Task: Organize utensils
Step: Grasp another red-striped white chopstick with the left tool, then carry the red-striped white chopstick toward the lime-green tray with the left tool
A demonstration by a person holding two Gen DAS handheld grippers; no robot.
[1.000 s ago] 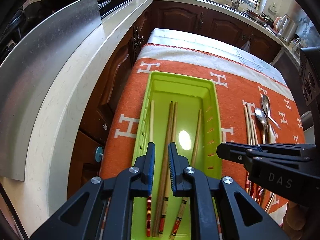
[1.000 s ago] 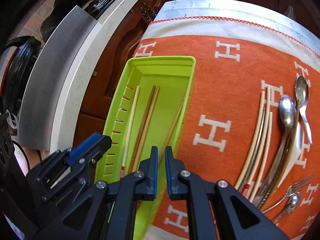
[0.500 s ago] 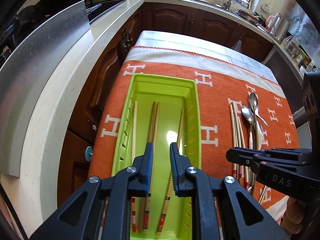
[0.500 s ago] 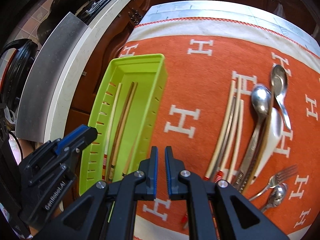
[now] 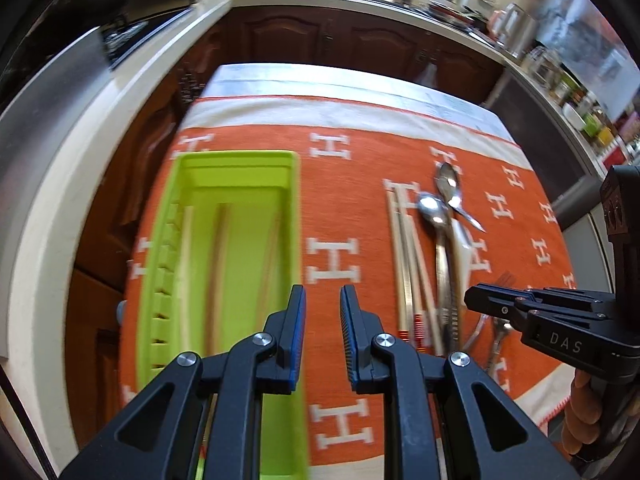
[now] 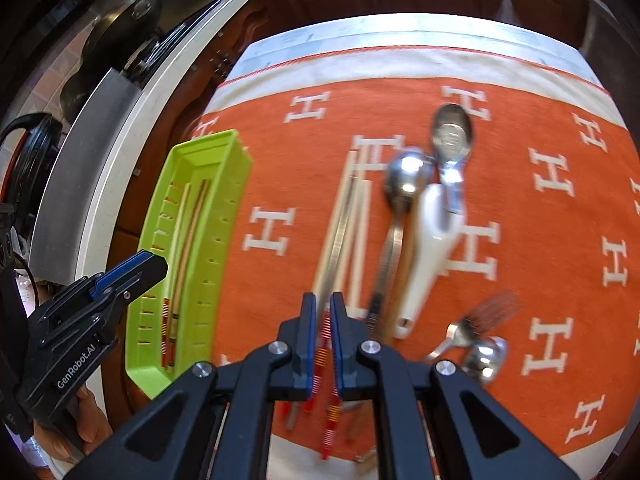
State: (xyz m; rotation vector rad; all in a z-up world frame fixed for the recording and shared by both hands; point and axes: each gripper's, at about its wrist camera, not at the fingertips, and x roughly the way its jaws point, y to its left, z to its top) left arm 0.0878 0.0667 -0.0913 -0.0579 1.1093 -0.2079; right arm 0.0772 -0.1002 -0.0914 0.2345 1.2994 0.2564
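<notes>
A lime green tray (image 5: 236, 168) (image 6: 236, 200) lies on the left of an orange cloth and holds several chopsticks (image 5: 218, 264) (image 6: 188, 240). More chopsticks (image 5: 406, 264) (image 6: 340, 240), metal spoons (image 5: 434, 216) (image 6: 404, 184), a white spoon (image 6: 428, 256) and a fork (image 6: 488, 312) lie on the right of the cloth. My left gripper (image 5: 323, 312) is open and empty, above the cloth beside the tray's right wall. My right gripper (image 6: 323, 320) has its jaws slightly apart, empty, above the red-striped ends of the loose chopsticks.
The orange cloth (image 5: 344, 184) (image 6: 288, 160) with white H marks covers a table. A pale kitchen counter (image 5: 80, 152) curves along the left, dark wood cabinets (image 5: 320, 44) stand behind. The table's near edge is just below the utensils' handles.
Both grippers have moved right, away from the tray. The left one went from over the tray to the cloth beside it and opened wider. The right one now hovers over the loose chopsticks.
</notes>
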